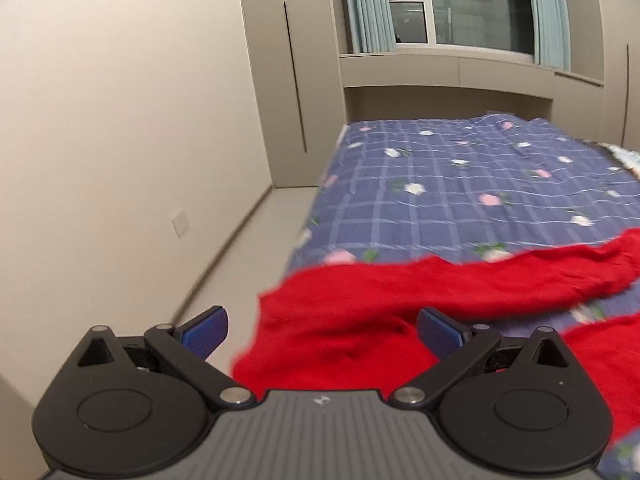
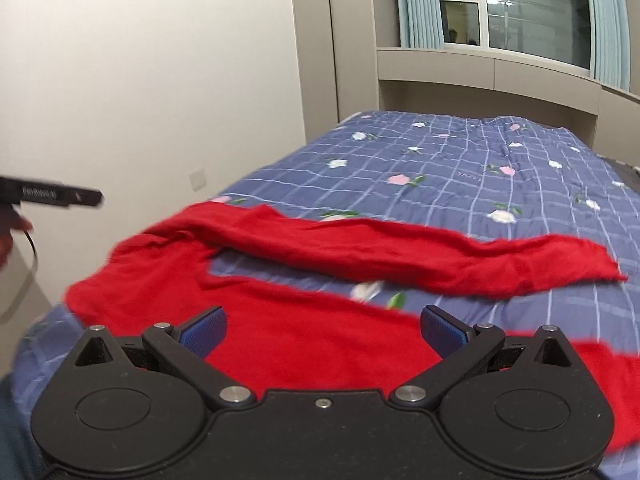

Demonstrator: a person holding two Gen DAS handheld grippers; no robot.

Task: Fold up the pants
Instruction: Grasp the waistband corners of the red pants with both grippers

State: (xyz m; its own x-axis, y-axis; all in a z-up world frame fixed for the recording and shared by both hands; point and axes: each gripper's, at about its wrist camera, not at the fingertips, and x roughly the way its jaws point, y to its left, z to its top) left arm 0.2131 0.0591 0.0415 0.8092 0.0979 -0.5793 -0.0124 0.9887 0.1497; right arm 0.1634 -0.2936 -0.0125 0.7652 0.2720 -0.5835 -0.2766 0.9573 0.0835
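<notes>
A pair of red pants (image 2: 304, 264) lies spread on the bed (image 2: 460, 160), close to its near edge, on a blue checked cover with a flower print. The waist end sits toward the bed's near left corner, bunched and rumpled there, and the two legs run off toward the right side of the bed with a wedge of bare cover showing between them; the farther leg ends in a loose cuff well short of the right edge, while the nearer leg passes out of the right wrist view. The left gripper (image 1: 322, 332) hangs over the waist part of the pants (image 1: 340, 332) at the bed's left edge, its blue-padded fingers (image 1: 208, 330) spread wide with nothing clasped between them. The right gripper (image 2: 322, 330) hovers above the nearer leg, fingers likewise spread wide and holding nothing. Whether either set of pads touches the cloth cannot be told. Beyond the far end of the bed stands a window (image 2: 520, 8) with pale curtains
</notes>
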